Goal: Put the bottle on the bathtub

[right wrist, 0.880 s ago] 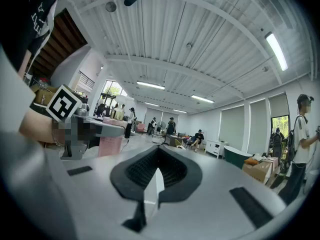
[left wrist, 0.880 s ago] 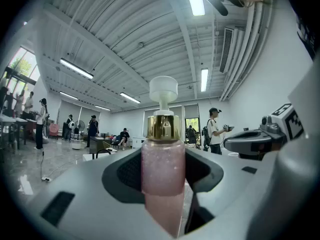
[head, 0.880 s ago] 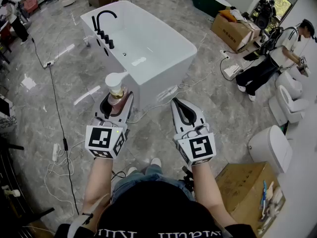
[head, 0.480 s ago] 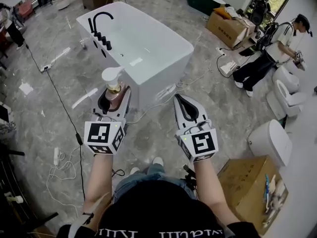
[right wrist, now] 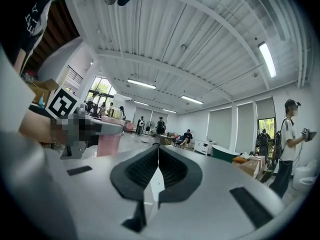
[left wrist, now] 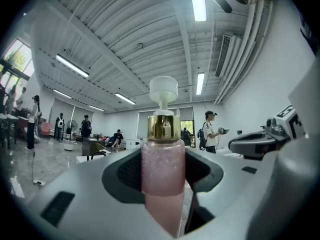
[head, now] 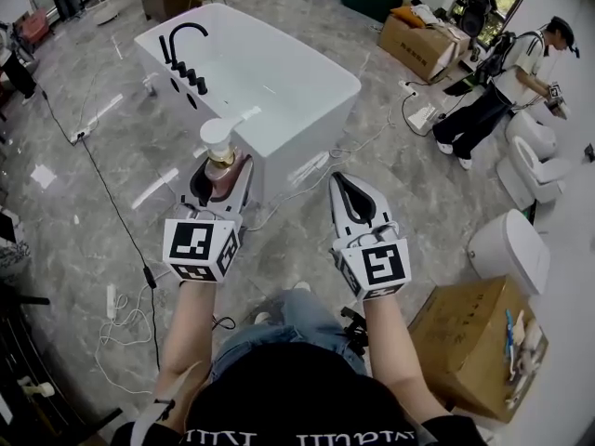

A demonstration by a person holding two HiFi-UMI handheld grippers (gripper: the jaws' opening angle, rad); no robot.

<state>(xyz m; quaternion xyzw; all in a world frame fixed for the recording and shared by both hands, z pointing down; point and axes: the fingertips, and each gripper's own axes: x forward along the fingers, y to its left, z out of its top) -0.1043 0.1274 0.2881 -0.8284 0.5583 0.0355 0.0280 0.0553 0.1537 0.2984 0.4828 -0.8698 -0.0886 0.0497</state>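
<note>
left gripper [head: 220,182]: held out level in the person's left hand, with its marker cube nearest the person.
left fingers [left wrist: 122,171]: partly shut, pressing on the bottle [left wrist: 162,169] from both sides.
bottle: pink, with a gold ring and a white pump top. It stands straight up between the left fingers.
where the bottle is: up in the air in the left gripper, just in front of the near corner of the bathtub [head: 297,151]. It is not set down on the bathtub.
right gripper [head: 346,186]: held out level beside the left one, a little apart from it.
right fingers [right wrist: 140,169]: shut tight together, with nothing between them.
bathtub: white and long, standing on the floor [head: 121,156] in front of both grippers. From the head view, nothing can be seen lying in it.
tap [head: 186,35]: black and curved, on the far left rim of the bathtub, with a row of black knobs beside it.
floor: grey and shiny, with a black cable [head: 116,221] running across it on the left.
toilet [head: 507,254]: white, on the right, well apart from the bathtub.
cardboard box [head: 469,337]: open, near the person's right arm.
other person [head: 502,91]: stands far off on the right, past the bathtub.
</note>
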